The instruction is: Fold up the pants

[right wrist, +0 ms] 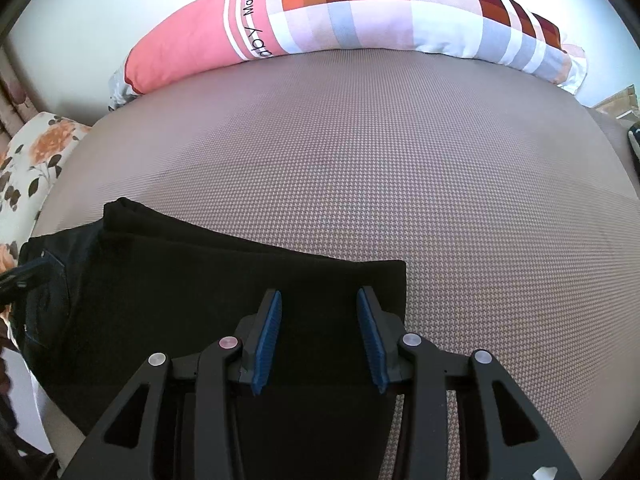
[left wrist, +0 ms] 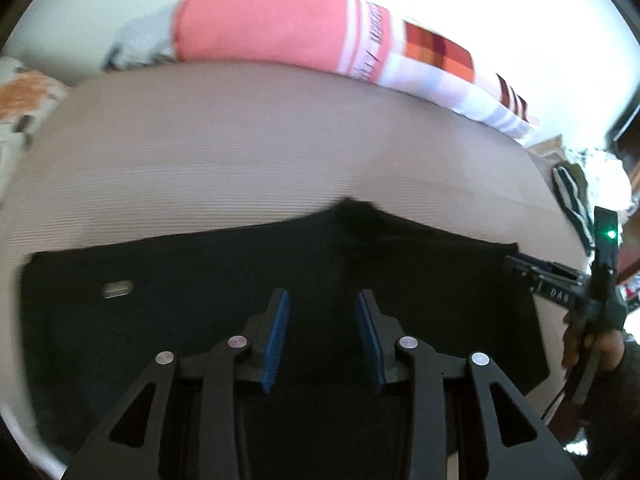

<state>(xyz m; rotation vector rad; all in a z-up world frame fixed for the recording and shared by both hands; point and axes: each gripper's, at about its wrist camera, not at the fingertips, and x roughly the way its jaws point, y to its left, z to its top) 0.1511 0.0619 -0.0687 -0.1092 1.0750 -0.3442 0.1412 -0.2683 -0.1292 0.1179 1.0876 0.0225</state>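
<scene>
1. The pillow [right wrist: 352, 20] carries black lettering running along its white band between the pink part and the checked part; in the right wrist view the upper word reads "Mama", cut off at the top edge of the picture; below it stand letters that seem to read "appy", their start hidden behind the bed [right wrist: 400, 180].
2. In the left wrist view the same band's lettering is too blurred to read.
3. The right gripper [left wrist: 516, 268], seen at that view's right edge, bears small pale letters that seem to read "DAR"; the rest is unclear.
</scene>
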